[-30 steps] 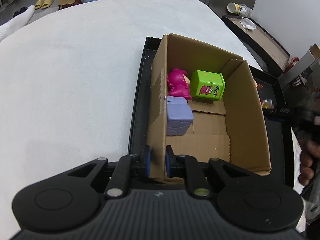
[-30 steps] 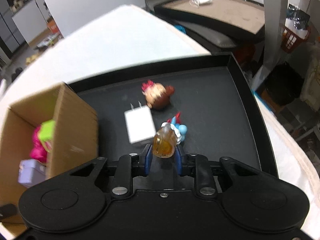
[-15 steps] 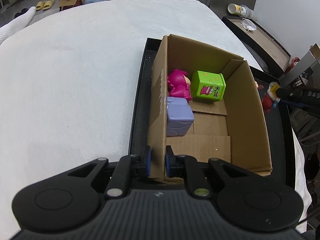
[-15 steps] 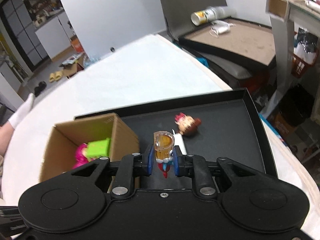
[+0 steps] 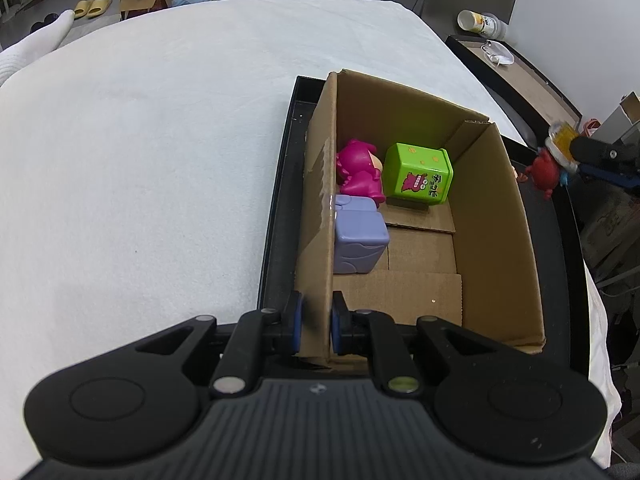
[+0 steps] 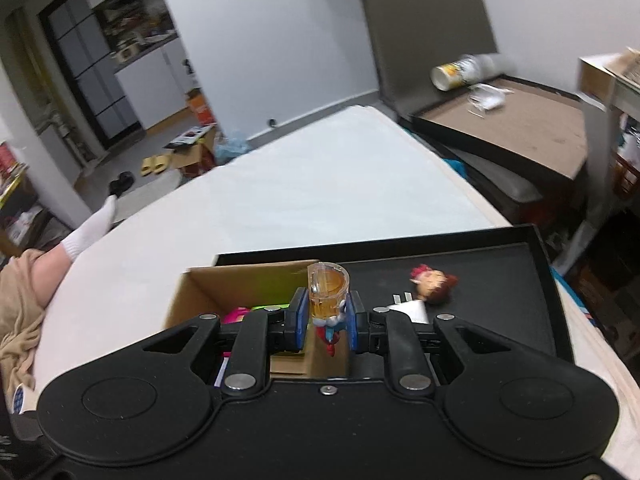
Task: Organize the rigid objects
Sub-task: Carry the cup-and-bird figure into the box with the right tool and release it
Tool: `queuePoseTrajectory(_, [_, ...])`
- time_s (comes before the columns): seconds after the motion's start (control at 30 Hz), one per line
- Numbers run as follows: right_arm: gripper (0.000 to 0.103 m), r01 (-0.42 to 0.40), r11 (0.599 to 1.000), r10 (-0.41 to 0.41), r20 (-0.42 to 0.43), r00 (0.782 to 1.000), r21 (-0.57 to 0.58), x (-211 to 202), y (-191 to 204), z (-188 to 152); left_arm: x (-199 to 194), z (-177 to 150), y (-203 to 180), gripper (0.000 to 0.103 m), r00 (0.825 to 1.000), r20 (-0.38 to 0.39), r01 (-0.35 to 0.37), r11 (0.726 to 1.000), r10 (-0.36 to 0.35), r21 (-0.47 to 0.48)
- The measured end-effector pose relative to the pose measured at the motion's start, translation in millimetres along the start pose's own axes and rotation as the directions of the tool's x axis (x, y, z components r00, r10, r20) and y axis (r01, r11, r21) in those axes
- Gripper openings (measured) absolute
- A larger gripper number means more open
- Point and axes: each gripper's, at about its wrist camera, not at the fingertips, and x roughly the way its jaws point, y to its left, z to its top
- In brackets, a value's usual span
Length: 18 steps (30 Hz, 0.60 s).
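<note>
Cardboard wall pinched in the left gripper (image 5: 314,322) jaws steadies the box (image 5: 500,216); if that grip slips, the box could skid on the black tray (image 6: 500,256). The right gripper (image 6: 328,320) jaws pinch an amber-topped figure (image 6: 328,292) above the box's near rim, which its dangling legs could clip. Inside, bare floor lies right of the purple cube (image 5: 358,242), pink figure (image 5: 358,172) and green box (image 5: 418,178)

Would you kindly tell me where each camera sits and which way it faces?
Left wrist: on the left gripper, looking steeply down into the cardboard box, whose wall it clamps.
Right wrist: on the right gripper, above the black tray, looking across the bed; it holds a toy figure.
Both show box, tray and figure.
</note>
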Motion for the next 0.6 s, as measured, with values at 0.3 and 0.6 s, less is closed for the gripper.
queuePoseTrajectory(0.3, [0.019, -0.067, 0.996, 0.064, -0.044, 0.997, -0.063, 13, 32, -5, 0, 0, 3, 0.013, 1.000, 0.000, 0.011, 1.000, -0.011, -0.009])
queuePoseTrajectory(0.6, [0.019, -0.071, 0.990, 0.057, -0.117, 0.991, -0.118, 34, 56, -22, -1, 0, 5, 0.013, 1.000, 0.003, 0.019, 1.000, -0.019, -0.010])
